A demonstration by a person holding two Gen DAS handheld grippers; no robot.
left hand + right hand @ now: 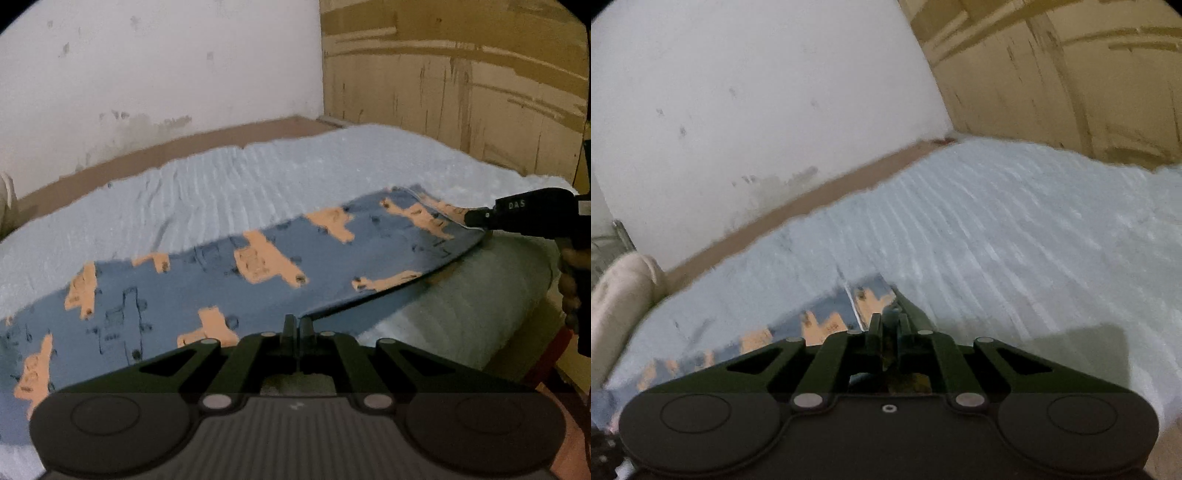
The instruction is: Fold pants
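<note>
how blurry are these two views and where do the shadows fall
Left wrist view: fairly sharp, the pants print readable, fisheye bending the wall line, a shadow under the lifted pants edge on the blue cover. Right wrist view: smeared with motion blur, and a grey shadow lies on the cover right of the right claw.

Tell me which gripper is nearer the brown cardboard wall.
Right. The right gripper pinches the pants edge close to the cardboard wall; the left gripper grips the near edge, farther away.

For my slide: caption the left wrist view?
Both grippers, left and right, pinch the blue patterned pants on a bed.
</note>
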